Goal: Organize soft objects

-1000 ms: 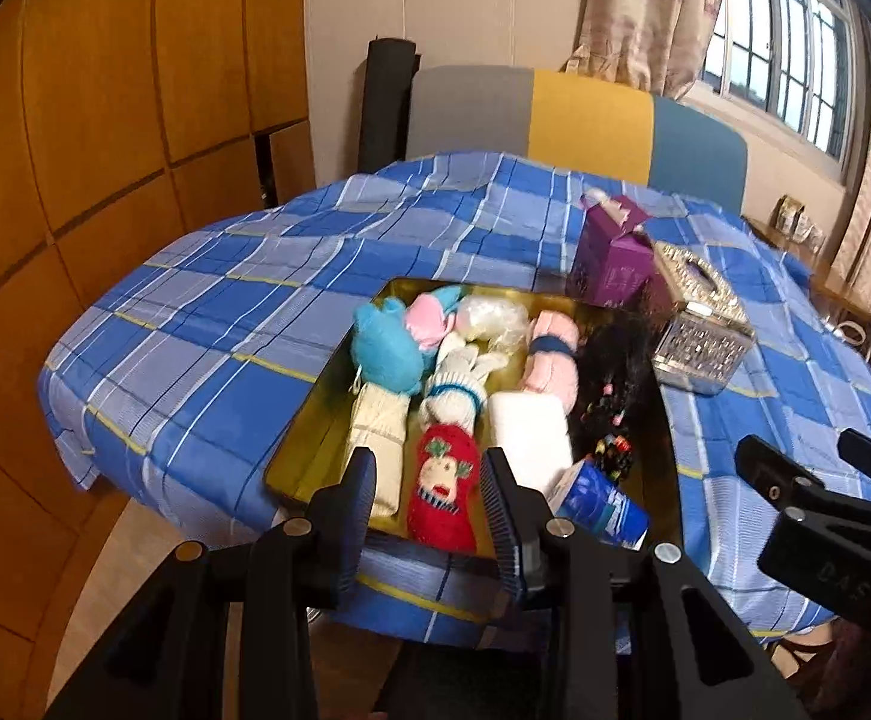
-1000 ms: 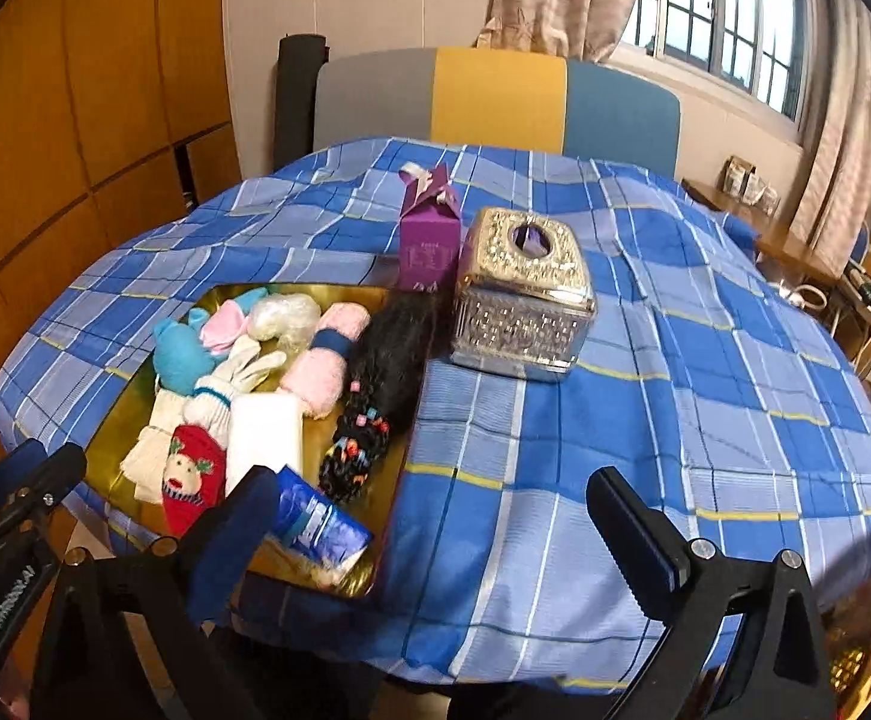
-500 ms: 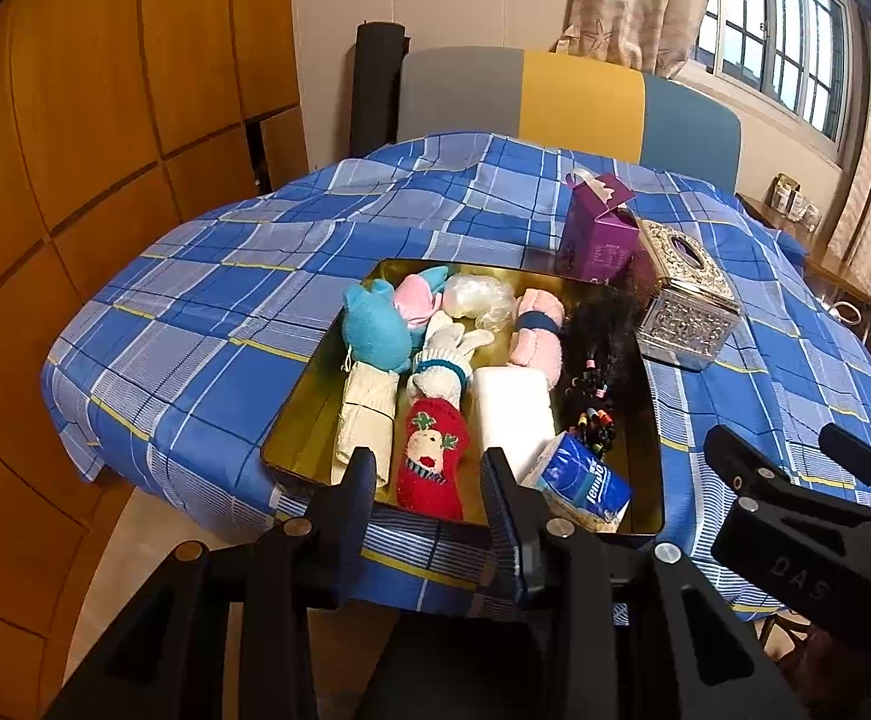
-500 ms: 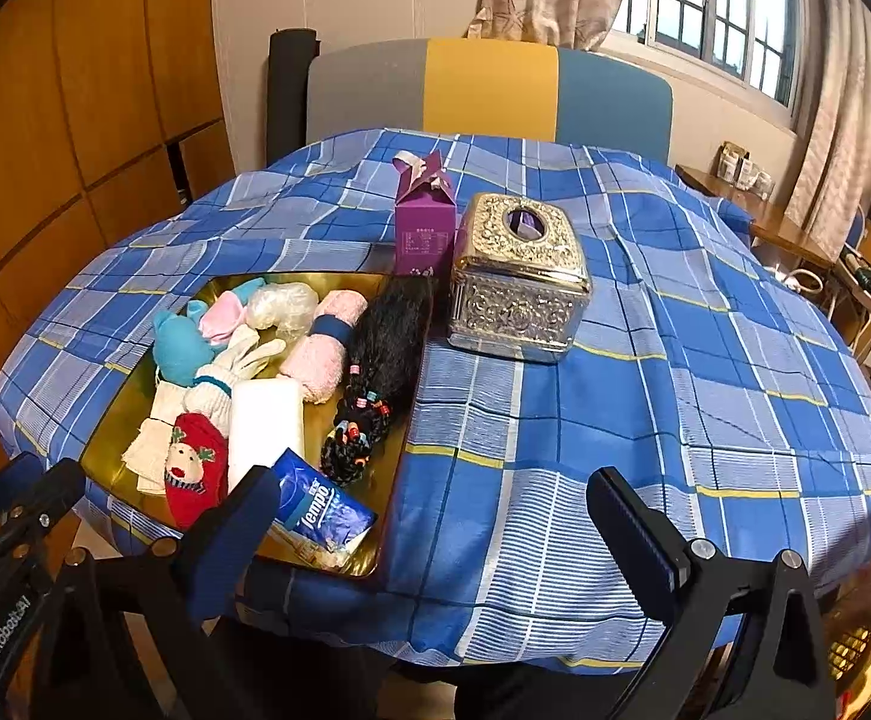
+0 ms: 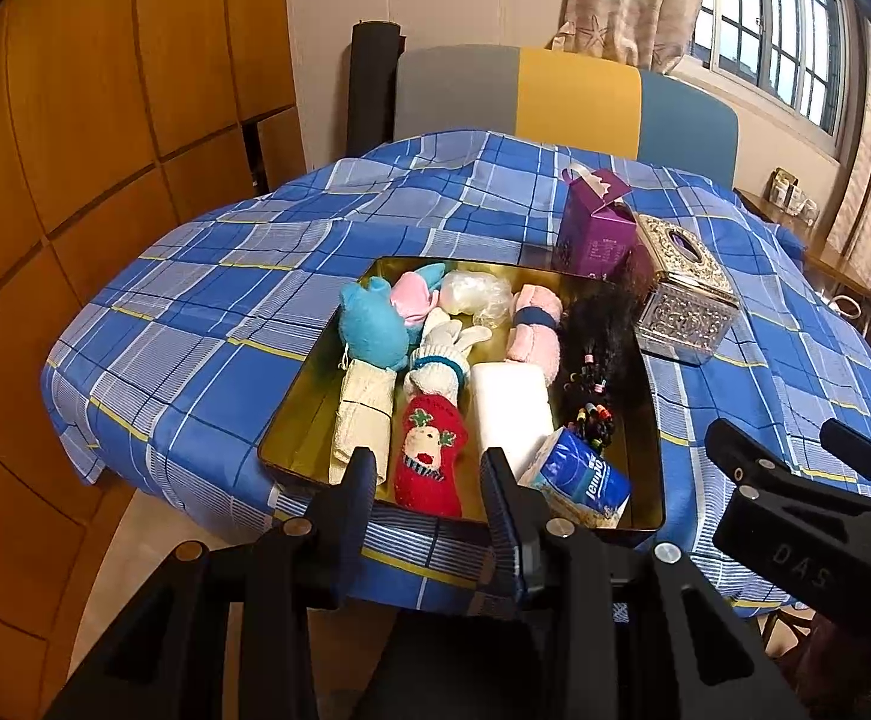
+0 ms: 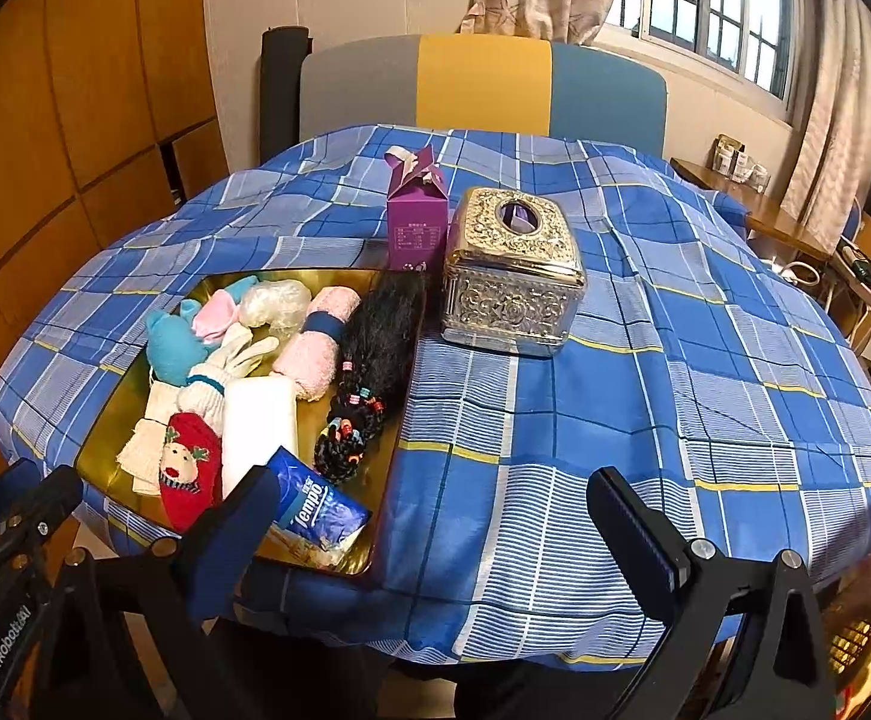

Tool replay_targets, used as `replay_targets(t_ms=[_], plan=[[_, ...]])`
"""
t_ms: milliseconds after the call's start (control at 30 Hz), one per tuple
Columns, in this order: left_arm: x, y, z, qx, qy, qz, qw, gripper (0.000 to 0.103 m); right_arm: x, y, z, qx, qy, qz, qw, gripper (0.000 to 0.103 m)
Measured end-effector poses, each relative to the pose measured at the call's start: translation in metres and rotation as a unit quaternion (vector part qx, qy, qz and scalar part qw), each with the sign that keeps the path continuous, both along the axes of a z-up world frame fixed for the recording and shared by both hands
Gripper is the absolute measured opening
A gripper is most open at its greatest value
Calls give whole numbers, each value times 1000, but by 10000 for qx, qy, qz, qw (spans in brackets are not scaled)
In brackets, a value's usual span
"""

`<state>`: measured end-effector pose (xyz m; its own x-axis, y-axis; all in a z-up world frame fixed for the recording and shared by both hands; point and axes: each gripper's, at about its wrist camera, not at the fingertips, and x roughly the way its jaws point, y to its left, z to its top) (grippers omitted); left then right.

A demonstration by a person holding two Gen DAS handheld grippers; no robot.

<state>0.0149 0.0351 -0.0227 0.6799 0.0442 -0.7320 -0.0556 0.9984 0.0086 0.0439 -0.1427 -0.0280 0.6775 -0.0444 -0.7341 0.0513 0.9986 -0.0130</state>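
Holding both tongs off the near edge of the table, we grip nothing with either. Our left tongs stand partly spread, their fingers apart with empty air between them; our right tongs are spread wide and likewise empty.

Just beyond the left tongs lies the gold tray on the blue checked tablecloth, and the soft things sit inside it. Straight ahead of the left fingertips is the red knitted sock with a reindeer face, with a cream folded cloth to its left and a white block to its right. Nearest the left finger of the right tongs leans a blue tissue pack, against the tray's near right corner. Past it a black wig with coloured beads runs along the tray's right side. Further in lie a white glove with a blue cuff, a pink rolled towel with a blue band, a teal plush, a small pink piece and a clear crumpled bag.

Beyond the tray, ahead of the right tongs, stands a silver embossed tissue box, touching or just beside a purple carton on its left. Farthest off is a grey, yellow and blue chair back.
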Motion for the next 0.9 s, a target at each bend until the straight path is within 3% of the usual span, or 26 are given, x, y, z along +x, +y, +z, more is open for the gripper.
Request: replay_targets(t_ms=[900], plan=[[-1,-1,-1,43,-44,-7,10000,36,1,-2,0,14,22,-8,10000,103]])
